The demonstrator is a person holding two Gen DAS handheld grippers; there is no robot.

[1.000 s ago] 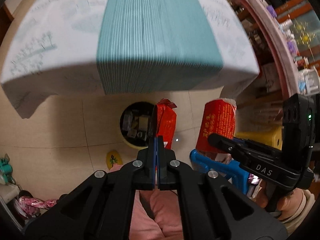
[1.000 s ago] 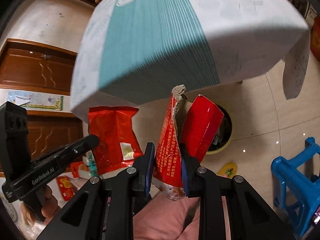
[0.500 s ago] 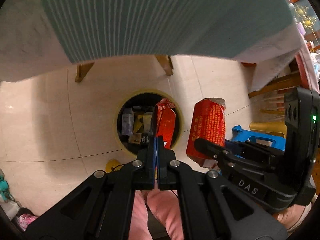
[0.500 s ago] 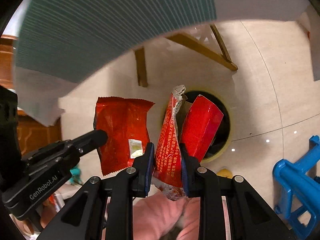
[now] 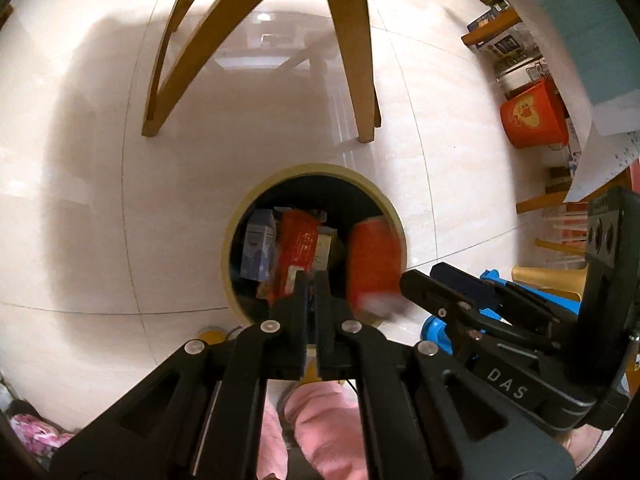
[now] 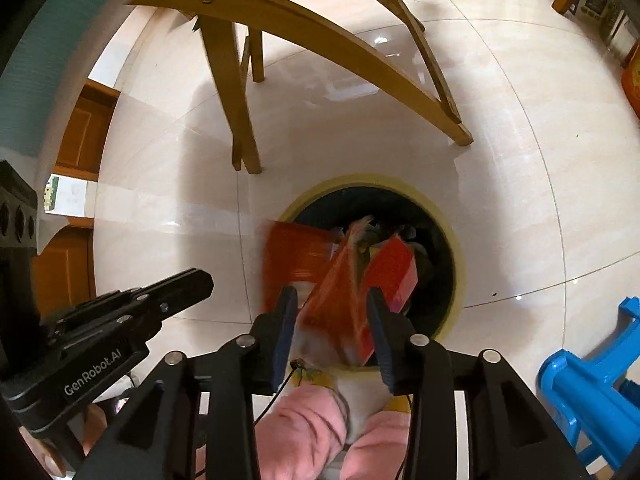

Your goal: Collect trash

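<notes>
We count two grippers. The left gripper (image 5: 310, 280) has just been opening: its jaws are parted a crack with nothing between them. The right gripper (image 6: 331, 306) has also been opening, jaws released, and the torn red packet (image 6: 340, 320) sits loose and blurred between them. One flat red wrapper (image 6: 294, 254) is blurred at the near-left rim of the one round bin (image 6: 376, 181). That makes two red pieces of trash, both over the bin mouth. There is one blue stool (image 6: 580, 384) on the right and one orange bucket (image 5: 534, 118) far right.
</notes>
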